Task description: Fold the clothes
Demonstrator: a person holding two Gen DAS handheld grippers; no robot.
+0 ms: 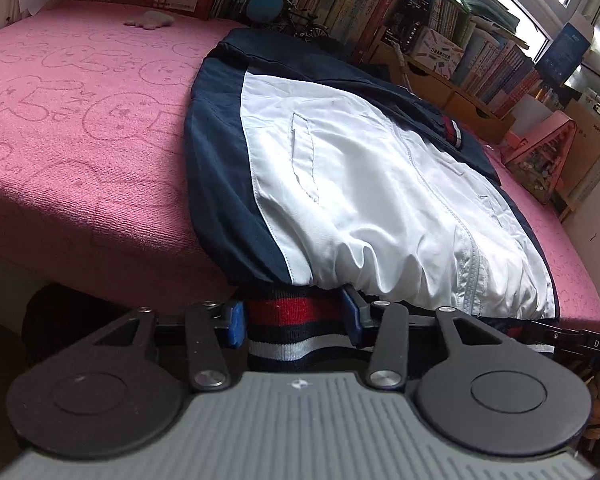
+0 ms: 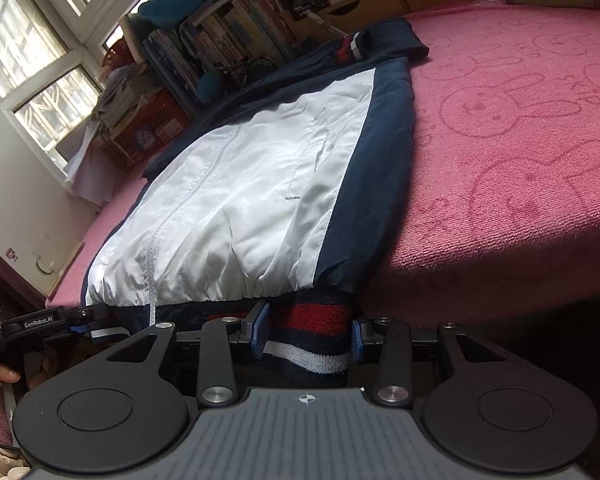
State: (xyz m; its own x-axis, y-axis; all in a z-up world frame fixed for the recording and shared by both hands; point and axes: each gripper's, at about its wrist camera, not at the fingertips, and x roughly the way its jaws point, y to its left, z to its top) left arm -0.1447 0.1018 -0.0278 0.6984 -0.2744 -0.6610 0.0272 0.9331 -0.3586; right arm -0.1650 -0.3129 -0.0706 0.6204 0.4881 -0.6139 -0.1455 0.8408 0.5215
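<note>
Pink bedspread [image 1: 80, 168] bears a jacket [image 1: 360, 184]; each hand-held gripper, left [image 1: 296, 320] and right [image 2: 308, 330], clamps its striped hem [image 1: 292, 336].

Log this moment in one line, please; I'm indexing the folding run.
left tongs: hem band between pads | right tongs: same hem band | jacket: flat on pink bed cover, hem overhanging edge

Smooth, faintly glossy woven jacket [image 1: 360, 184]; ribbed knit hem band [image 1: 296, 332] below; rough pink terry cover [image 1: 80, 152] underneath.
</note>
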